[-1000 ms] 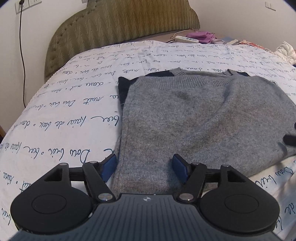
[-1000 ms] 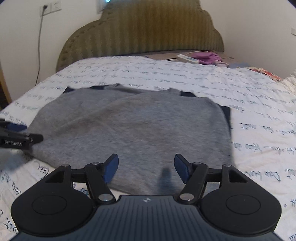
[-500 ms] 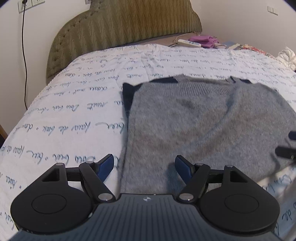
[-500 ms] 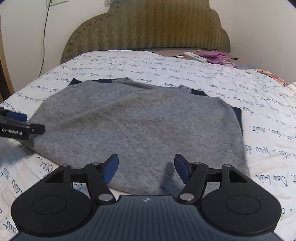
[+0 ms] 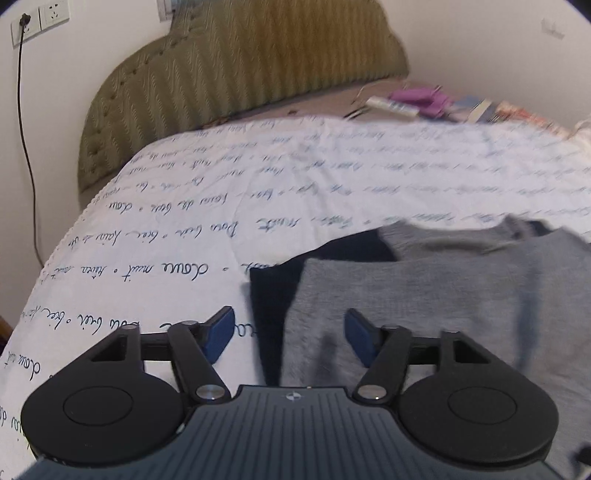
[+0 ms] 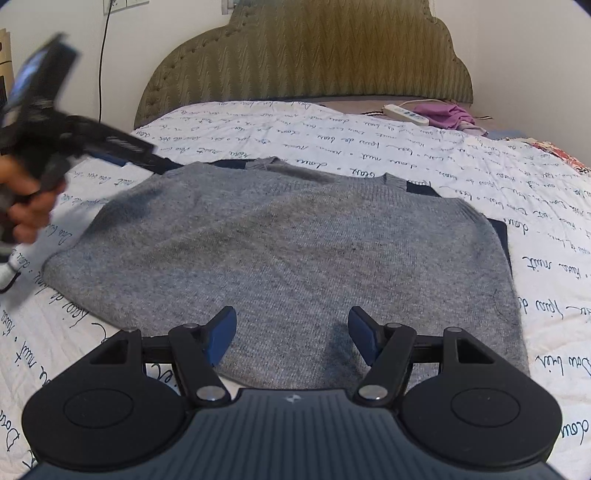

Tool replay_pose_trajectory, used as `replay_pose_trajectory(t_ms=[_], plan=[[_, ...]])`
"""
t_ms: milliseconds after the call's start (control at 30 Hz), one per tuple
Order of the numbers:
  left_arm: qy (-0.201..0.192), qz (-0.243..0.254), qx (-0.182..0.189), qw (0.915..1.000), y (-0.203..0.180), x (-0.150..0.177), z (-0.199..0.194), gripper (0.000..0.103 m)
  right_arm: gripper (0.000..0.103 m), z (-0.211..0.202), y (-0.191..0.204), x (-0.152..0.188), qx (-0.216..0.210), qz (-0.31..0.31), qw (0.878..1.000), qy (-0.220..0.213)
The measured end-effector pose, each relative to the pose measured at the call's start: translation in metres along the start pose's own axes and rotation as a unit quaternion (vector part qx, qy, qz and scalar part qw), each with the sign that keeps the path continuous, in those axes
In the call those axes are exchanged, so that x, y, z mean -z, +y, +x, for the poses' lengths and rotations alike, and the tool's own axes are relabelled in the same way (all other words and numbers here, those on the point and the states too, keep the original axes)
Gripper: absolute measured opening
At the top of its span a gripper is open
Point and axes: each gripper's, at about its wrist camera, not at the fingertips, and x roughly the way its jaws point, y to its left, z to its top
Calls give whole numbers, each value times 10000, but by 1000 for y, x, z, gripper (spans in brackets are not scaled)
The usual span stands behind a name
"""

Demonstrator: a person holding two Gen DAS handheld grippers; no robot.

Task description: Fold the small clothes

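Lying flat near the middle of the bed, the grey knitted sweater with dark navy trim (image 6: 295, 251) spreads across the white quilted bedspread printed with dark cursive writing (image 6: 332, 136), its neckline toward the headboard and its hem toward the cameras. Navy fabric shows along its far shoulder edges and down its right side in the right wrist view, and in the left wrist view a dark navy panel (image 5: 273, 295) pokes out beside the grey knit (image 5: 424, 295). The right tool (image 6: 289, 334) hangs low over the near hem with its blue-padded fingers (image 6: 221, 332) spread wide and nothing between them. The left tool (image 5: 284, 334) sits over the sweater's left edge, where grey knit meets bedspread, its blue-padded fingers (image 5: 219, 332) likewise spread wide and gripping nothing; that view is blurred. From the right wrist view the left tool (image 6: 122, 147) appears raised at the sweater's far left corner, blurred, gripped by the person's hand (image 6: 29, 199); whether its tip touches the cloth cannot be told. Beyond the bedspread stands an olive-green padded headboard with a scalloped top (image 6: 314, 55). On the far right side lie a white power strip (image 6: 406, 114) and a crumpled purple cloth (image 6: 447, 114). A black cable (image 5: 27, 147) drops from a white wall socket (image 5: 38, 18) on the left.
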Motion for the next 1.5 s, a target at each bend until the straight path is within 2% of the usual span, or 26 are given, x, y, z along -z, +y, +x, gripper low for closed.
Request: replay_pose_trajectory(t_ms=[100,233,433,500,667,800,933,1033,1133,1233,1367,1433,1500], plan=[[235,-75,-73,9997,0,4,18,59,75,6,3,3,-14,-139,9998,128],[215,-128,-141,9996,4,10,21,60,75,10,4,4,46,-199,9996,183],[203,-126,-140,9996,5,9,17,61,75,3,15,0,-3,-306,9995,29],[201,-130,-134,9996,5,9,16,63,75,1,20,-1,-40,-377,9993,0],[151,-87,-139,9998,6,7,12,76,75,-4,35,-2,18,-700,9975,-114],[131,-70,-129,9998,8,6,9,79,75,-7,45,-4,9,-872,9961,-164],[99,-69,-1,9999,14,6,5,86,75,-9,59,-2,-22,-1171,9929,-215],[82,-226,225,9995,29,4,3,90,75,-10,74,2,-16,-1528,9879,-257],[236,-704,694,9948,53,1,6,92,75,-10,93,10,-28,-2002,9793,-309],[489,-1085,1198,9856,71,-1,18,92,75,-6,114,18,27,-2573,9656,-372],[752,-1333,1757,9725,78,2,36,92,75,-1,140,28,165,-3191,9465,-447],[831,-1452,2032,9648,79,3,43,92,75,4,150,30,269,-3340,9409,-485],[853,-1589,2157,9597,80,2,49,92,75,11,158,30,400,-3391,9386,-502]])
